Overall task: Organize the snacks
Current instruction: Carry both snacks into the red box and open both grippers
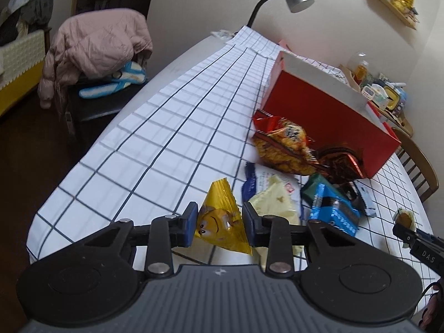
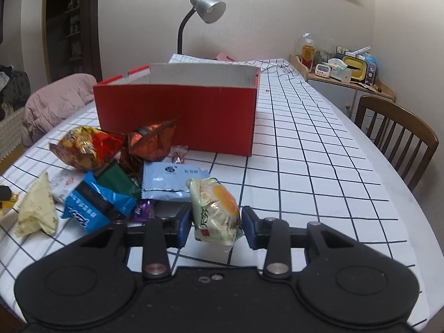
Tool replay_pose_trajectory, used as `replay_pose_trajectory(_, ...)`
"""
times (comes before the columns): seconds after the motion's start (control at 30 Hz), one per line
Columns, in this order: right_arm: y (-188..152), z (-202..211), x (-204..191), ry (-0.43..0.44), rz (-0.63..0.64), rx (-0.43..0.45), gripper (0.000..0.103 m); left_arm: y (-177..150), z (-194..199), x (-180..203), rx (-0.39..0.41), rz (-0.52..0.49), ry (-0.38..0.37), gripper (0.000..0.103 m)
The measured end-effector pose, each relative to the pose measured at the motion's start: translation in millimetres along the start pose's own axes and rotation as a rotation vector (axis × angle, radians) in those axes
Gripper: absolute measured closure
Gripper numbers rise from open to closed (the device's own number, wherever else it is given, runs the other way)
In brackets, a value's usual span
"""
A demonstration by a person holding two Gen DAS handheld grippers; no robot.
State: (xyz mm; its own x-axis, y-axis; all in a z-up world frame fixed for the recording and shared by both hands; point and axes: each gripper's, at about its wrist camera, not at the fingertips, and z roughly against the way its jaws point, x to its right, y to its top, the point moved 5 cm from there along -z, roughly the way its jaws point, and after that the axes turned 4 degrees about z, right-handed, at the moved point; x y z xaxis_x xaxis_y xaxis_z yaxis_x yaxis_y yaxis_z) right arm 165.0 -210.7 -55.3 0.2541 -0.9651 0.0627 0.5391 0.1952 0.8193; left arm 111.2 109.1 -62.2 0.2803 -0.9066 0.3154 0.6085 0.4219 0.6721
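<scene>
Snacks lie heaped on the checked tablecloth (image 2: 319, 149) in front of the red box (image 2: 177, 116), which stands open with its pale inside showing. From the left wrist view I see my left gripper (image 1: 219, 223) clamped on a yellow packet (image 1: 222, 219) with a cartoon face, both blue pads pressed against its sides and the packet raised off the cloth. From the right wrist view my right gripper (image 2: 216, 223) has its pads against a pale green packet (image 2: 215, 211) with a round orange cake printed on it; the wrapper looks pinched between them and hangs clear of the table. The rest of the pile sits just left of that packet: a blue bag (image 2: 97, 202), a light blue sachet (image 2: 169, 183), a cream packet (image 2: 36, 208), a dark green one (image 2: 119, 180), and two crinkled foil bags (image 2: 149, 141) close against the box's front wall. A silver desk lamp (image 2: 208, 7) stands behind the box, and a wooden chair (image 2: 394, 133) is at the table's right edge.
</scene>
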Motion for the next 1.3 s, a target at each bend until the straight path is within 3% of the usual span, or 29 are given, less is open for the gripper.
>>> replay_pose_trajectory(0.37, 34.7, 27.2, 6.5, 0.080, -0.013, 0.055, 0.065, 30.7, 25.8, 45.1, 0.056, -0.102, -0.077, 0.069)
replay_pose_trajectory(0.73, 92.8, 21.0, 17.0, 0.106, -0.022, 0.102, 0.065, 93.8, 18.5, 116.9, 0.095, -0.225, -0.157, 0.069)
replay_pose_trajectory(1.03, 148.5, -23.6, 26.0, 0.084, -0.009, 0.078, 0.065, 149.0, -26.5, 180.3, 0.059, -0.319, -0.178, 0.069)
replay_pose_trajectory(1.3, 175.3, -82.3, 27.3, 0.063, 0.021, 0.012, 0.065, 178.4, -85.0, 214.7, 0.040, -0.387, -0.131, 0.069)
